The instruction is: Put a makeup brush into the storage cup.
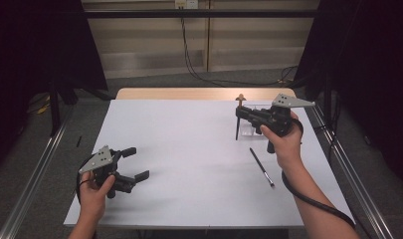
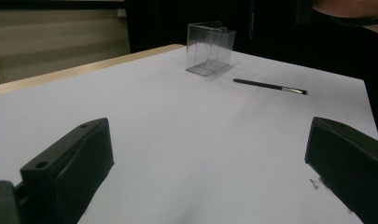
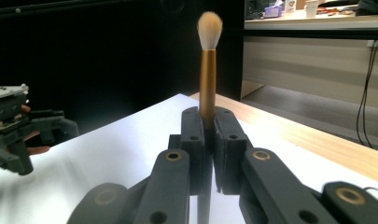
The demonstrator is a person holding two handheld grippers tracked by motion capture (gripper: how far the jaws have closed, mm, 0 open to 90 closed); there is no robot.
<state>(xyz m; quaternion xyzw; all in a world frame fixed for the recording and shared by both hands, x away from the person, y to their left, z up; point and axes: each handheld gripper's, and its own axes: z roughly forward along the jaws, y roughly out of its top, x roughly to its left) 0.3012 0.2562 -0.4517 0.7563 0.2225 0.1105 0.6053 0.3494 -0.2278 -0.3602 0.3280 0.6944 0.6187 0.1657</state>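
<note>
R gripper (image 1: 245,113), upper right of the high view, had its jaws clamped on a makeup brush (image 3: 207,79) held upright, bristles up, prob to drop it handle-first into the clear holder (image 2: 210,48) just behind it, while L gripper (image 1: 134,163) waited wide open & empty at lower left, a 2nd brush (image 1: 261,167) lying flat on the table (image 1: 189,149)

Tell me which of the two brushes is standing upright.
The gold-handled brush with the fluffy tip, clamped upright in the right tongs. The thin black brush lies flat on the table.
</note>
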